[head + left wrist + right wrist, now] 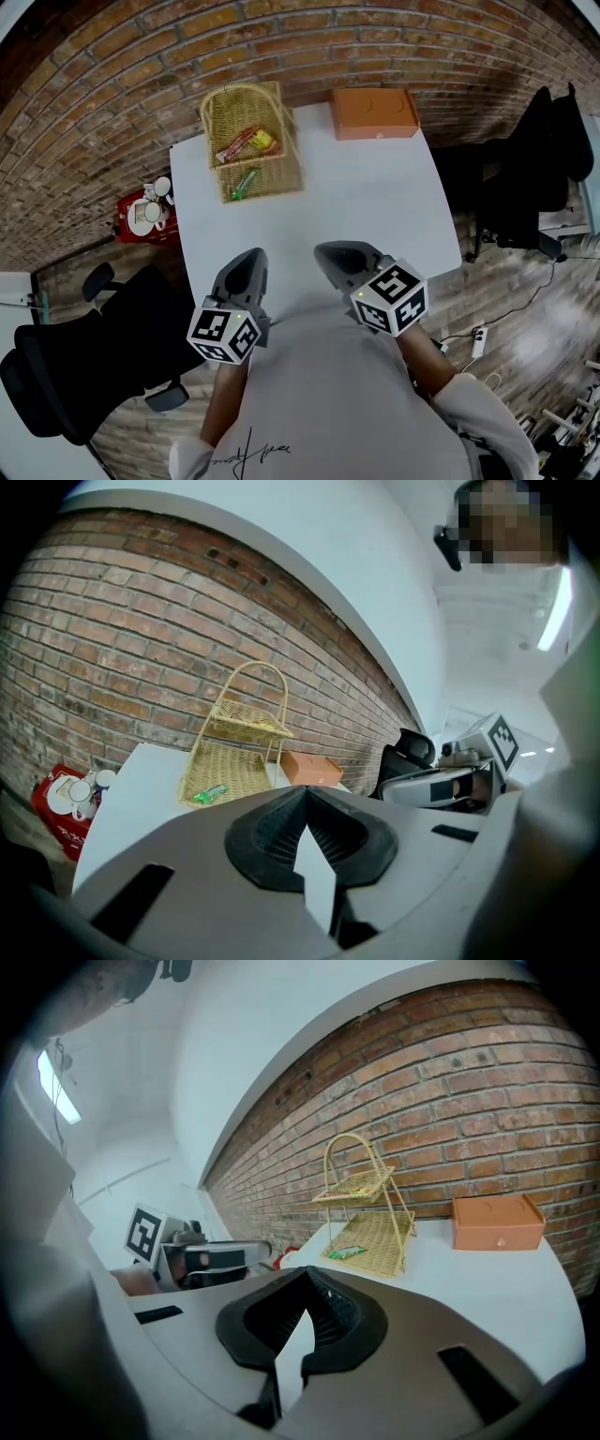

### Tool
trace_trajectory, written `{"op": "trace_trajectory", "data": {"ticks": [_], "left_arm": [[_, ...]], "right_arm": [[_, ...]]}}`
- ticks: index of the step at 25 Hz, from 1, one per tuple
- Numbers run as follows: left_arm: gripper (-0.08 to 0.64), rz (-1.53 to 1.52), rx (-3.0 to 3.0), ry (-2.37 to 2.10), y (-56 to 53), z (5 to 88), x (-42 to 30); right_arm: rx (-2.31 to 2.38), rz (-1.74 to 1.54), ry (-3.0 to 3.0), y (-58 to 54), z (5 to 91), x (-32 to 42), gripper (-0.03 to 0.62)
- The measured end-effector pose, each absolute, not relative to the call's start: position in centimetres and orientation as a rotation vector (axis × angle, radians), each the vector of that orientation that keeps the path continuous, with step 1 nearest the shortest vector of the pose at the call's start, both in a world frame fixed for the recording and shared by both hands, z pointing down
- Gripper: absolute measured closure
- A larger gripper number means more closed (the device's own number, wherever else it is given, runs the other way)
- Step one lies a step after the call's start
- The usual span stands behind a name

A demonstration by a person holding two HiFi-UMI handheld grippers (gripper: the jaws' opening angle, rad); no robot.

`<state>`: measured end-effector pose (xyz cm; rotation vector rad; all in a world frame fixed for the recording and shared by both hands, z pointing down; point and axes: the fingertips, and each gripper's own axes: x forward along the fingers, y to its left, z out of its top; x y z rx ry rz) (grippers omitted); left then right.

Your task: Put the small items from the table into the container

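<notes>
Left gripper (247, 259): jaws fully closed, nothing in them, hovering at the near table (375, 216) edge. Wicker basket (279, 174) at far left: red-yellow packet (246, 142) on upper tier, green item (243, 184) on lower tier. Right gripper (330, 253): also closed, empty. Orange box (375, 112) at far right edge.

The basket (274, 176) is showing rough woven wicker. The bench (375, 206) is looking smooth, matt white. The wall (103, 94) is showing rough brick. The left claw (250, 257) and right claw (326, 250) are showing matt grey plastic.
</notes>
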<state>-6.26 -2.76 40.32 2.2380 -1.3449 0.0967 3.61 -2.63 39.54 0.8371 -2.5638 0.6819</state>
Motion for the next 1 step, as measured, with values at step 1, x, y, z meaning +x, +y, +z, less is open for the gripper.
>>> {"op": "trace_trajectory", "data": {"ticks": [1], "left_arm": [[0.551, 0.097, 2.238, -1.344, -2.71, 40.35, -6.25]], "right_arm": [[0.838, 0.683, -2.564, -2.59, 39.53, 3.62, 0.572]]}}
